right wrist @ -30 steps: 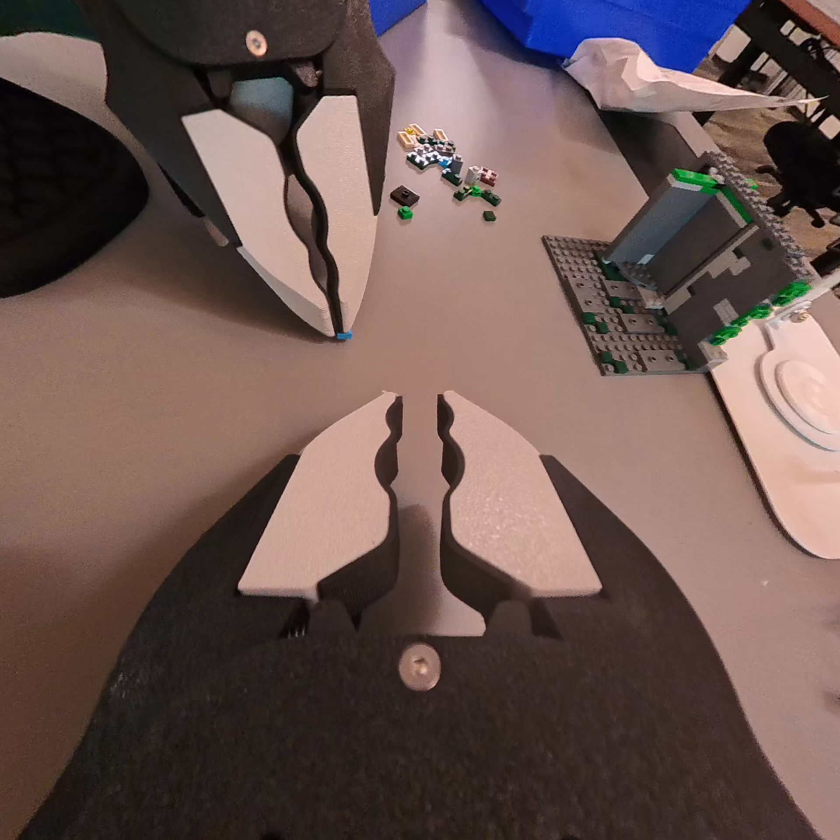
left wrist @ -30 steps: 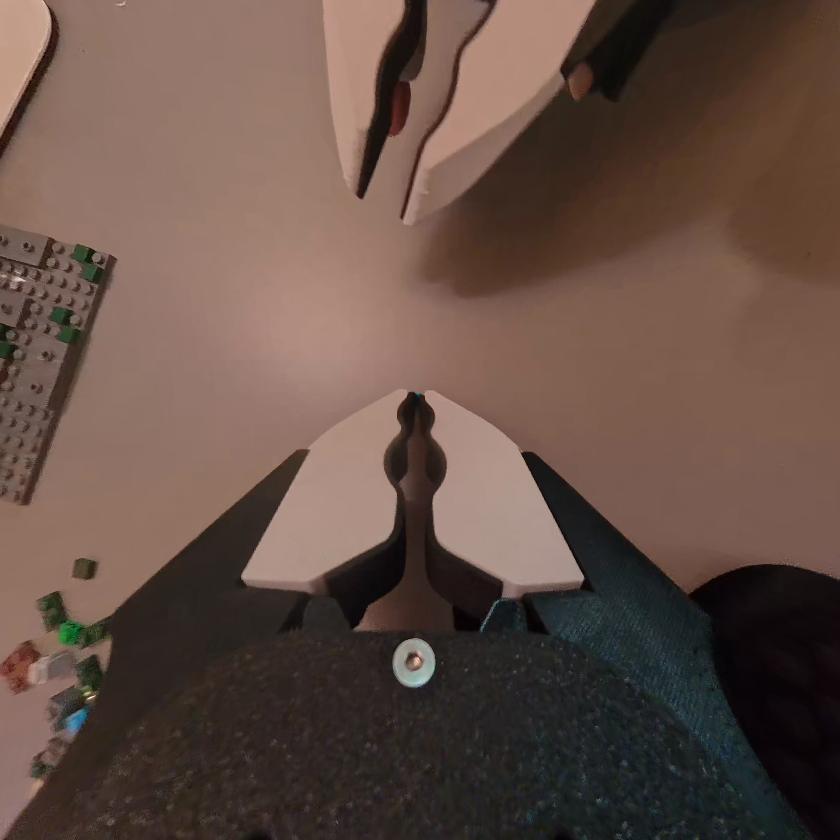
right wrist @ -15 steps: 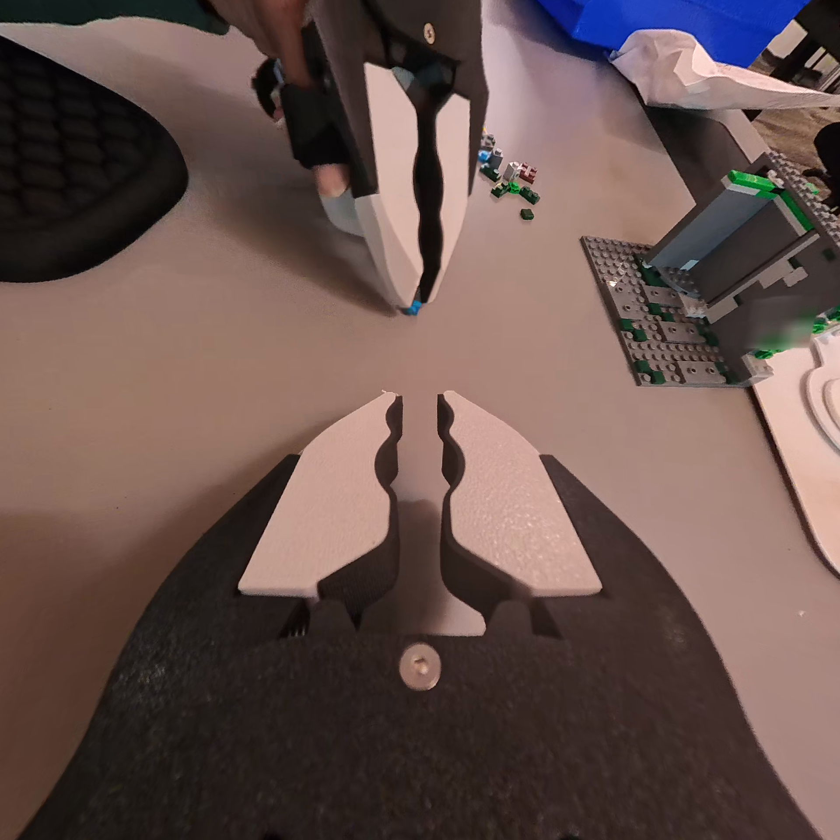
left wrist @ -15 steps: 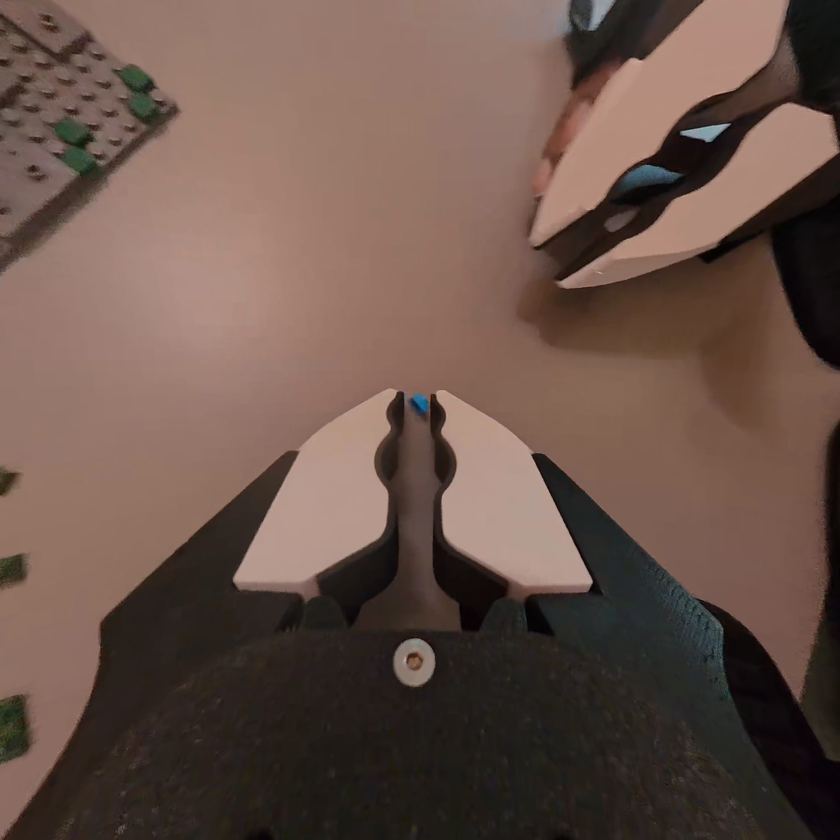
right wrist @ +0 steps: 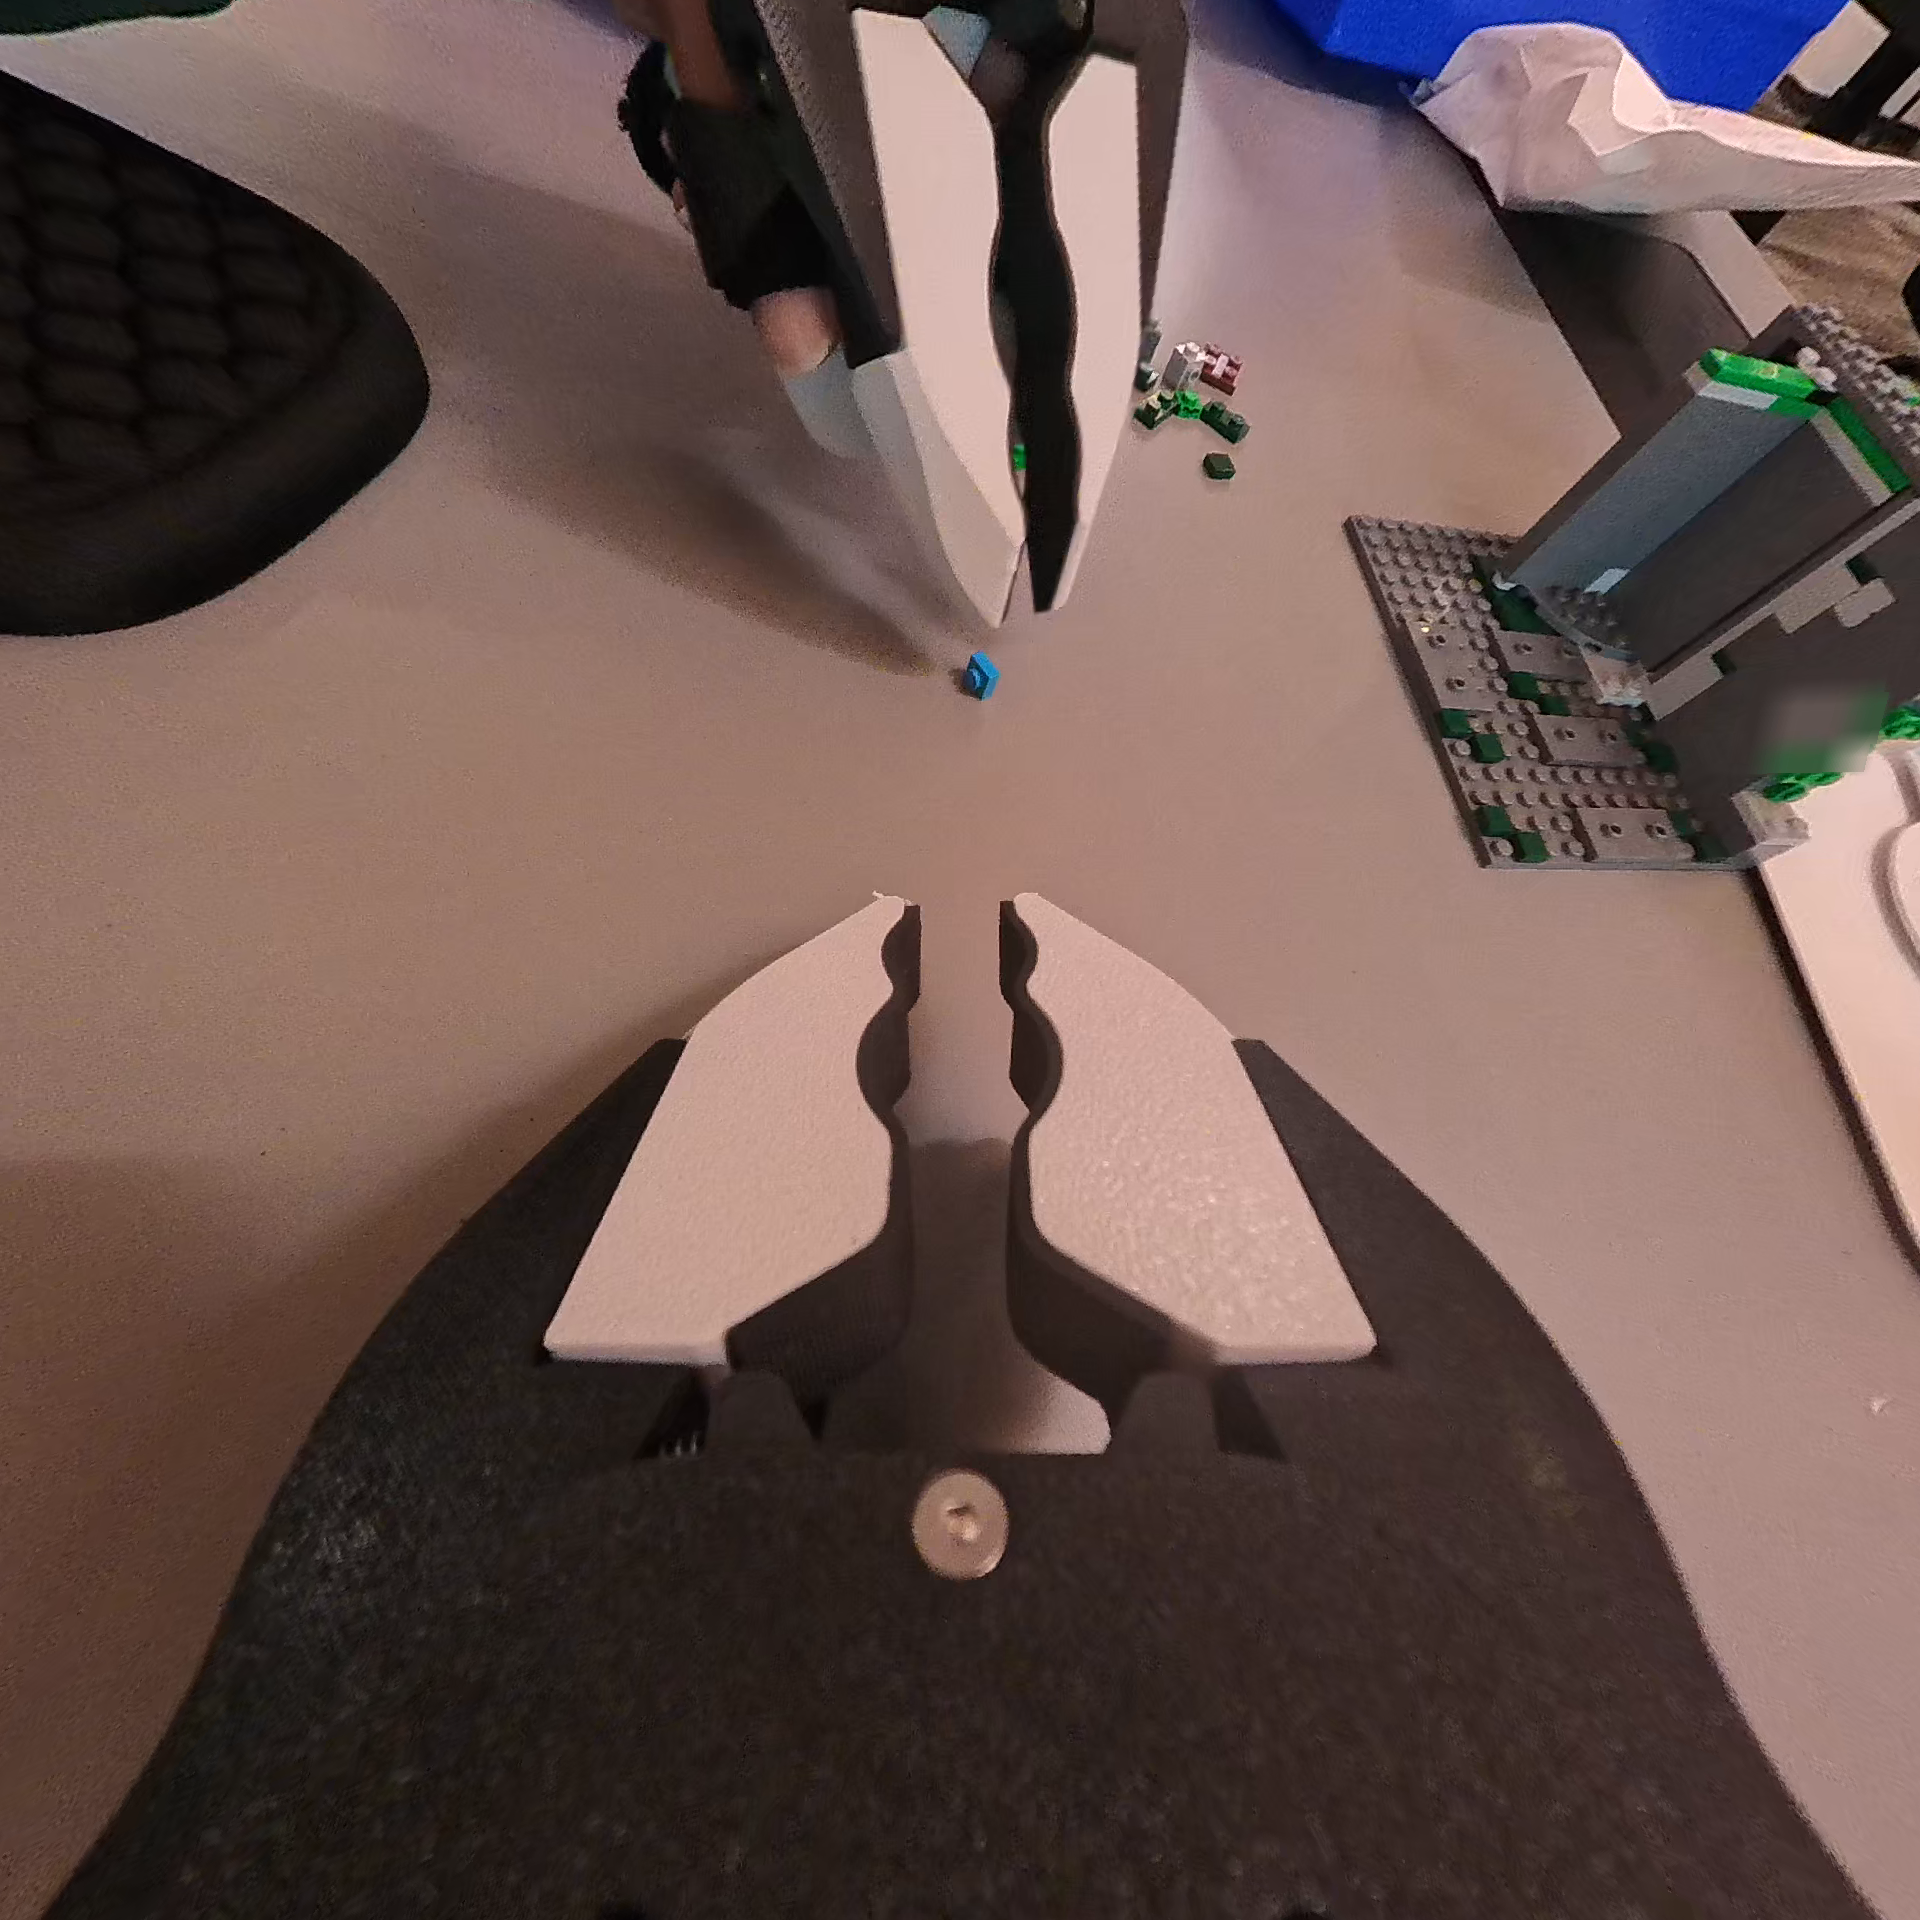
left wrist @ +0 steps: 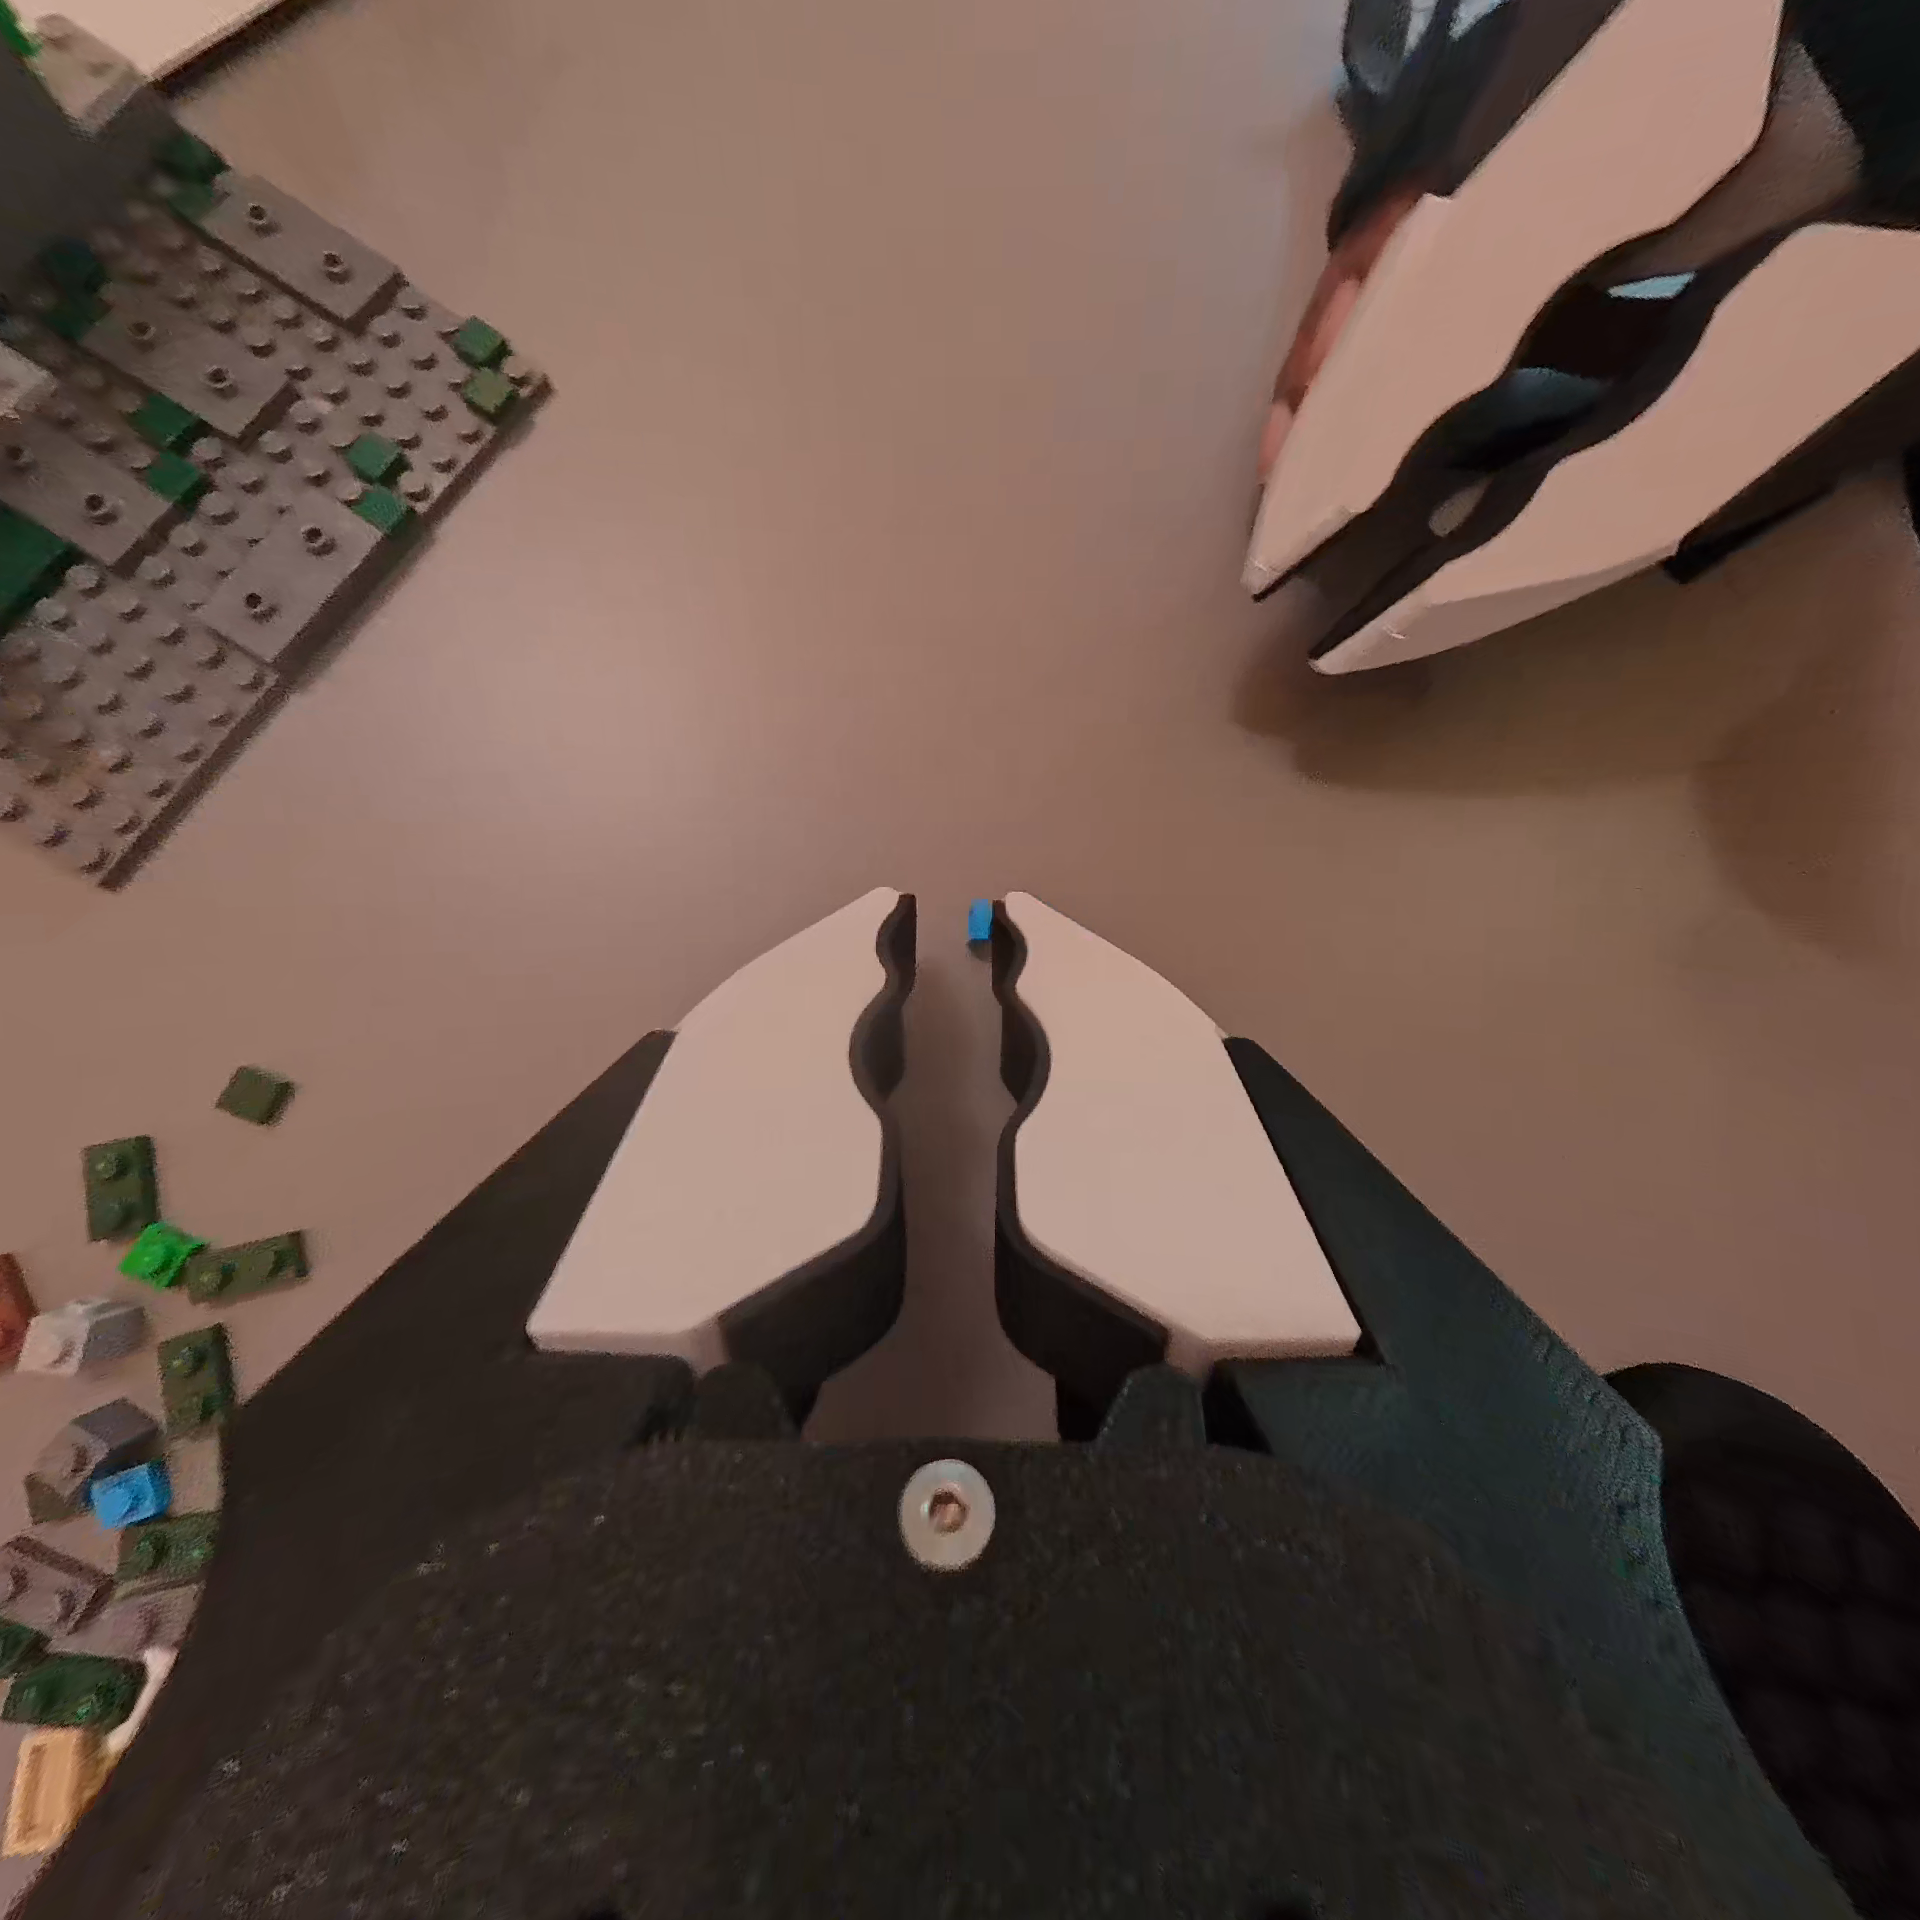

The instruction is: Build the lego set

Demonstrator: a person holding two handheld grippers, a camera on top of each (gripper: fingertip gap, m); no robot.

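A tiny blue piece [right wrist: 980,675] lies on the grey table, just below the tips of my left gripper [right wrist: 1023,613]. In the left wrist view the piece [left wrist: 978,923] shows next to the right fingertip of my left gripper [left wrist: 956,914], whose jaws stand slightly apart and hold nothing. My right gripper [right wrist: 958,909] is open and empty, a short way in front of the piece; it also shows in the left wrist view [left wrist: 1288,623]. The grey baseplate [right wrist: 1538,727] carries a grey and green build [right wrist: 1714,540]; the plate also shows in the left wrist view [left wrist: 208,582].
A pile of loose small pieces [left wrist: 135,1351] lies on the table; it also shows in the right wrist view [right wrist: 1195,400]. A black honeycomb pad [right wrist: 156,364] is at the left. Crumpled white paper [right wrist: 1610,125] and a blue box [right wrist: 1558,31] are at the back. A white board [right wrist: 1860,987] lies at the right. Spacing between my two grippers at the tips: around 8 centimeters.
My left gripper has opened and let go of the blue piece, which now lies on the table. The gripper has also turned, so the baseplate shows larger in its view.
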